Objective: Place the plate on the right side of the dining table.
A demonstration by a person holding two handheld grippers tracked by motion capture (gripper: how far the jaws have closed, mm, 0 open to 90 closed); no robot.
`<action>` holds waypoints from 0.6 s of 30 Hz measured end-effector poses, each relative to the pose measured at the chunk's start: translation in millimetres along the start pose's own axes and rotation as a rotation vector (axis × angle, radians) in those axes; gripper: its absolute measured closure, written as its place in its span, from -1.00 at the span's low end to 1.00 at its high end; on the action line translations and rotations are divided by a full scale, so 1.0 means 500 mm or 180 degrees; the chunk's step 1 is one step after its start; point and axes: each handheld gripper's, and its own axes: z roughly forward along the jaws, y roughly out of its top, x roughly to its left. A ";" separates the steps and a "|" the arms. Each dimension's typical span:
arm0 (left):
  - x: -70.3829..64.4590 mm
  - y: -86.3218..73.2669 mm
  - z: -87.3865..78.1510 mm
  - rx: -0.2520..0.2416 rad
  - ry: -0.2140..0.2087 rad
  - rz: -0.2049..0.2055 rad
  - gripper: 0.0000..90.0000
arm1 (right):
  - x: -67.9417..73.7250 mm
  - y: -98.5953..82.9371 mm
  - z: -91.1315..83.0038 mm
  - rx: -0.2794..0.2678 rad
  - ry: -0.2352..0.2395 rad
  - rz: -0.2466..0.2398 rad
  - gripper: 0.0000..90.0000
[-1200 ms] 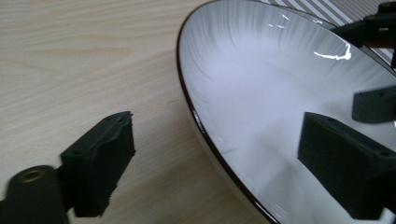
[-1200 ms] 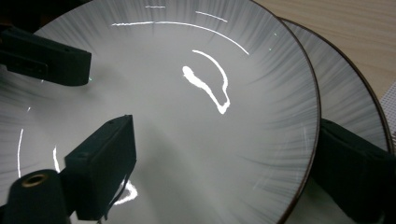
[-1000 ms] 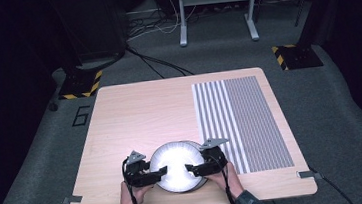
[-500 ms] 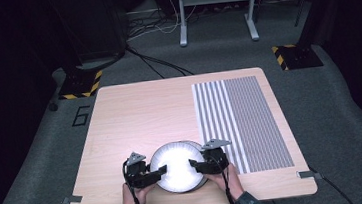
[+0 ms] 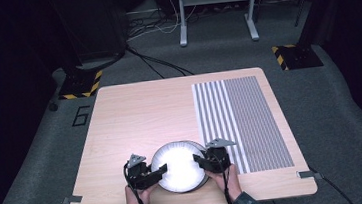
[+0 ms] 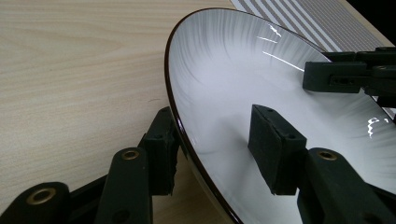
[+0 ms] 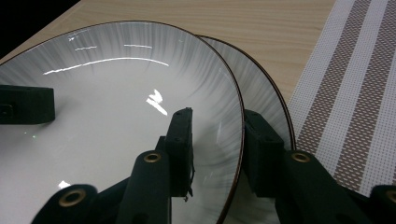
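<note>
You had the top plate (image 5: 179, 163) near the front edge of the table (image 5: 140, 116), and everything here is placed from that plate.

At its left rim your left gripper (image 5: 161, 169) straddled the edge: in the left gripper view one pad (image 6: 161, 156) sat outside and under the dark-lined rim, the other (image 6: 275, 147) lay on the white inner face of the plate (image 6: 243, 84). The pictures did not let me tell whether the jaws were pressed tight on the rim or just set around it. Left of that gripper the bare wood ran unobstructed to the table's left edge.

Beyond the plate, the wood lay free to the table's far edge.

At the right rim your right gripper (image 5: 198, 161) did the same. In the right gripper view its jaws stood either side of the upper plate's rim (image 7: 236, 112), one pad (image 7: 180, 149) inside, one outside, and a second plate (image 7: 266, 93) of the same look lay directly underneath, its rim showing just past the upper one. The outer jaw sat between the two rims. Again I could not tell if the grip was firm.

Just right of the plates lay the striped mat (image 5: 243, 121), its near left edge close beside the right gripper; the lower plate's rim came close to the mat (image 7: 355, 93).
</note>
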 end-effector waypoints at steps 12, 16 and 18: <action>-0.008 0.002 0.003 -0.0050 0.0112 0.0004 0.21 | -0.017 0.001 0.003 -0.0140 0.0093 0.0260 0.67; -0.011 0.005 0.005 -0.0077 0.0155 -0.0001 0.22 | -0.018 0.007 0.002 -0.0162 0.0070 0.0236 0.69; -0.012 0.006 0.004 -0.0104 0.0151 0.0002 0.26 | -0.020 0.012 0.000 -0.0201 0.0083 0.0250 0.72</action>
